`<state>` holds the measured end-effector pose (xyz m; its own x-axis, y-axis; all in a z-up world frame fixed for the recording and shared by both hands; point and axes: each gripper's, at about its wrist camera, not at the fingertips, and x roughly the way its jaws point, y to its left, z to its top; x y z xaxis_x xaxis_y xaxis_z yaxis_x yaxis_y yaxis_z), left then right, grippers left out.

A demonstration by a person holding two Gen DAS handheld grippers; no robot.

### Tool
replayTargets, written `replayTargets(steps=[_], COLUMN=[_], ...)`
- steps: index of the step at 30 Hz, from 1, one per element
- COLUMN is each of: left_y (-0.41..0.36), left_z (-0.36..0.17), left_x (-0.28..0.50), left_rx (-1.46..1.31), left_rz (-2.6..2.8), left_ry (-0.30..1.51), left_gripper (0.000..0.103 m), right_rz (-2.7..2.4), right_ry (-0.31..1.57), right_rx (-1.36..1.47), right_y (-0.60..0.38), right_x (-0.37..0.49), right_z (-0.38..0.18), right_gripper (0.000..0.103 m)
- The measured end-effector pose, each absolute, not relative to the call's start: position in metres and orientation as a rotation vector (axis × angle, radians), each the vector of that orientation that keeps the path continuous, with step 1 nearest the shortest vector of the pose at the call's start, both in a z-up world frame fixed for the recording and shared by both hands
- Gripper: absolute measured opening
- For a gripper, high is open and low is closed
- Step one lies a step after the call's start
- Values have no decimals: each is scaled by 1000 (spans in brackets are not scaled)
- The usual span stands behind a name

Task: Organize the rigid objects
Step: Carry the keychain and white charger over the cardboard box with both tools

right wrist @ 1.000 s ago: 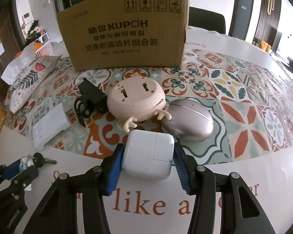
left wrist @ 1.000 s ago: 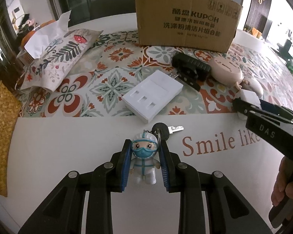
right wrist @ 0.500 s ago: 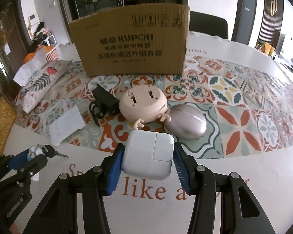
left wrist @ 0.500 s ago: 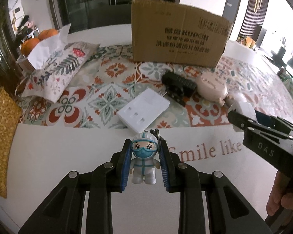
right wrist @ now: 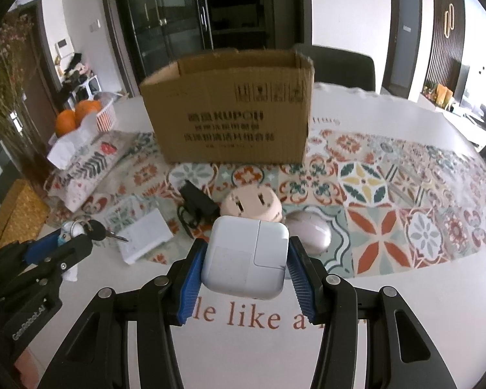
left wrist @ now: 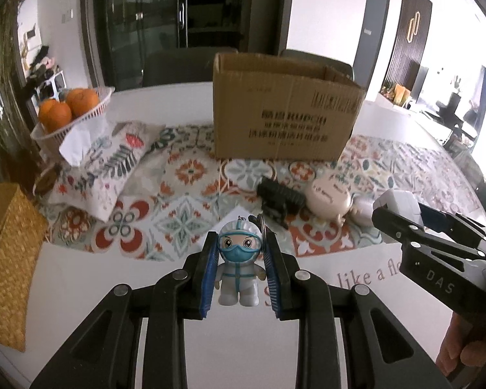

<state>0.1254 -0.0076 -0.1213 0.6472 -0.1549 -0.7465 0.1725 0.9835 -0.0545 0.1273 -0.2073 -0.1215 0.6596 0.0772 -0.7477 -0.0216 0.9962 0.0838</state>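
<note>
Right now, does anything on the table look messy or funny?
A little. A black gadget, a pink round plug, a pinkish oval case and a white power strip lie scattered on the patterned mat instead of in the cardboard box. Nothing looks spilled or broken.

Left hand-held gripper & right hand-held gripper both clamped, angled down.

I'm seeing the masked figurine keychain standing upright, lifted off the table. The white square charger is hanging clear too; the open cardboard box is sitting at twelve o'clock.
</note>
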Motion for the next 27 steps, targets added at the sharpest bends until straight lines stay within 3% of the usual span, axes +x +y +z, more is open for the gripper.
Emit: replayTargets(steps=[27], left_y=[-26], left_z=[-33], left_x=[160], left_rx=[10], left_rz=[-287], left_ry=[629], left_gripper=[28], right_rz=[30], right_ry=[599], right_rx=[71], right_y=[-213], right_x=[139], right_z=[-23], right_gripper=[51])
